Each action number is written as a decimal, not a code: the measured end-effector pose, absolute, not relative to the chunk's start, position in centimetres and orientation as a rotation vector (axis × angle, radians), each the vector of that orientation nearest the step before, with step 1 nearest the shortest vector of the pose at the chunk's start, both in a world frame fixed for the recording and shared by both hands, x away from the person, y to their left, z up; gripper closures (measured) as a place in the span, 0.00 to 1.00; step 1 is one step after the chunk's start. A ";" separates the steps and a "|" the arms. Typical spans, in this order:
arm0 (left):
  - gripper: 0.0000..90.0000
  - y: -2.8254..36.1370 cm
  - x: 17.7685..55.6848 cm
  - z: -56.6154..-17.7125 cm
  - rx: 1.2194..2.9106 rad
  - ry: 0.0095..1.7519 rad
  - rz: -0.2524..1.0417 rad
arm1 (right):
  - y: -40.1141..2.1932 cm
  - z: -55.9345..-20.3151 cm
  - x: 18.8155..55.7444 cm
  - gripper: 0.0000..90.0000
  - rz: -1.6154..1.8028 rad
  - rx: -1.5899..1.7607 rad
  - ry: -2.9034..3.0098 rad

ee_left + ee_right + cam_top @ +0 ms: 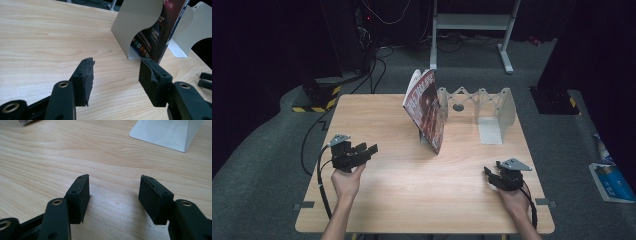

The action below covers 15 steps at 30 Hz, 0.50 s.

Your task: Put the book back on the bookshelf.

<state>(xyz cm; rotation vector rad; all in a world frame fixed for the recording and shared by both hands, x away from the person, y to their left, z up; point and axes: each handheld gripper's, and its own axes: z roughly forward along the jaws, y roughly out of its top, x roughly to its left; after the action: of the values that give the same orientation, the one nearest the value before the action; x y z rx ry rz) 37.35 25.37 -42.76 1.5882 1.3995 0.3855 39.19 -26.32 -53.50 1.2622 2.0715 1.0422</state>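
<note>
A red-covered magazine (427, 107) stands tilted on the wooden table (392, 185), leaning on the left end of a grey metal expanding book rack (482, 102). My left gripper (368, 148) hovers at the table's left, open and empty, pointing toward the magazine. Its view looks between the open jaws (116, 60) at the rack's near end plate (135, 27) with the magazine (155, 32) behind it. My right gripper (488, 176) rests low at the front right, open with nothing between its jaws (115, 178), bare table beneath. The rack's right end plate (165, 132) lies ahead of it.
The rack's far end plate (192, 32) stands to the right of the magazine. Cables and a yellow-black striped base (317, 100) lie on the floor at the back left. A white metal frame (472, 30) stands behind the table. A blue-white item (612, 182) lies on the floor right.
</note>
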 end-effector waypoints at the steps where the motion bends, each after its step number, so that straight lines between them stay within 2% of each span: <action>1: 0.50 25.4 37.4 -42.8 1.591 1.397 0.386 | -26.3 -53.5 39.2 0.47 1.042 1.262 2.071; 15: 0.50 25.2 37.3 -44.0 1.604 1.415 0.383 | -26.3 -53.5 39.2 0.47 1.042 1.263 2.070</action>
<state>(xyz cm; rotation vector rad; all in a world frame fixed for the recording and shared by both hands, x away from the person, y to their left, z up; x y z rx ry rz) 37.32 25.16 -43.99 1.6036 1.4151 0.3832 39.19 -26.31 -53.51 1.2629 2.0705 1.0421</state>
